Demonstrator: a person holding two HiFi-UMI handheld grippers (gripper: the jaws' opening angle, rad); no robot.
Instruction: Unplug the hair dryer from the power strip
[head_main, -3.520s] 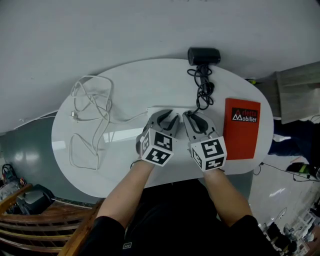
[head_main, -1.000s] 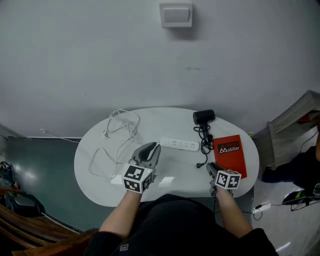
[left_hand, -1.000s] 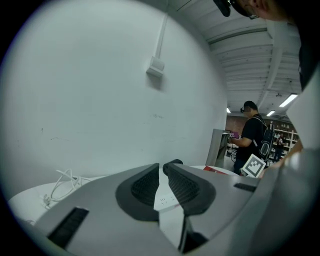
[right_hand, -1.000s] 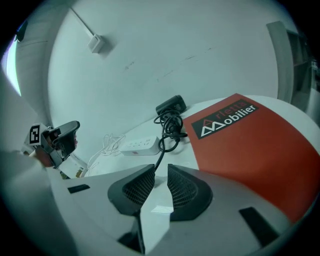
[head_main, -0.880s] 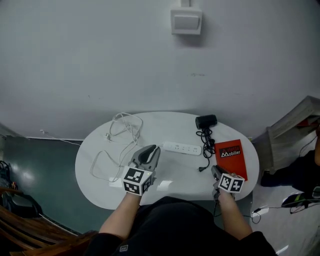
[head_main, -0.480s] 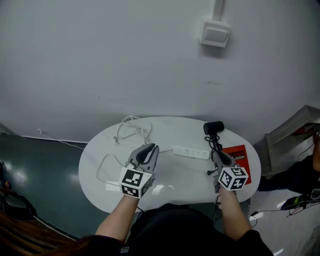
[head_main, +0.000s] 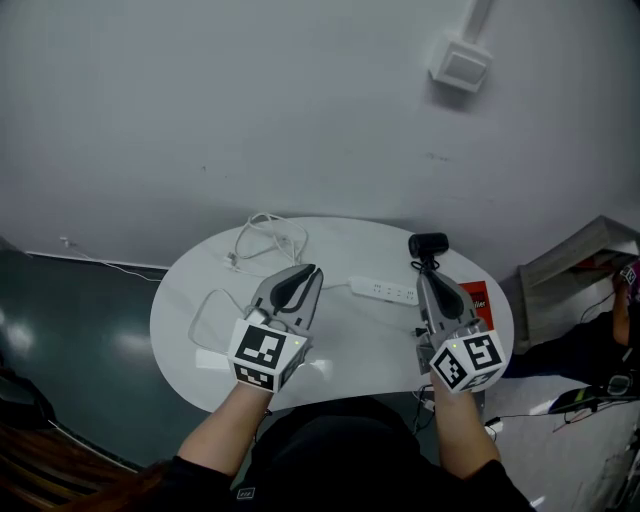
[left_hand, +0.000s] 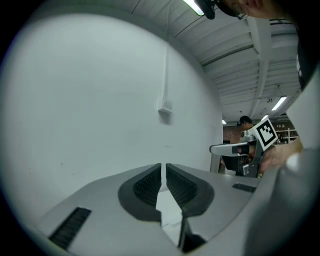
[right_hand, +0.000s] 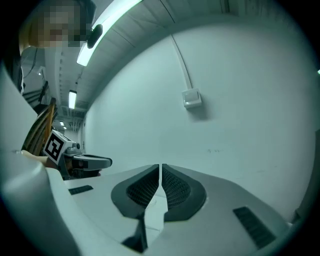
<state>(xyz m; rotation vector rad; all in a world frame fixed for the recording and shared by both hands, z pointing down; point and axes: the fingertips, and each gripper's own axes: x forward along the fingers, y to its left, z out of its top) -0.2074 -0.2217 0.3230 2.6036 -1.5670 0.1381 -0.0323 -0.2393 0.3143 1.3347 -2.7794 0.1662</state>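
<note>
Two tools show in the head view, both lifted clear of the white table and pointing up at the wall. The left gripper sits at centre left. The right gripper sits at centre right, in front of part of the red book. Between them, slightly higher in the frame, lies the power strip. The hair dryer rests at the table's far edge just above the right gripper, which hides its cord and plug. A loose white cable lies on the table's upper left.

In the left gripper view, the left gripper has its jaws drawn to a thin slit with nothing between them. Only the wall and a wall box lie ahead.

In the right gripper view, the right gripper is likewise closed to a hairline and empty.

Neither tool is working on anything, and no plug can be made out standing in the strip, so the pull looks finished. If it is not, the next move calls for lowering both tools: the left to steady the strip, the right to open and pinch the plug.
</note>
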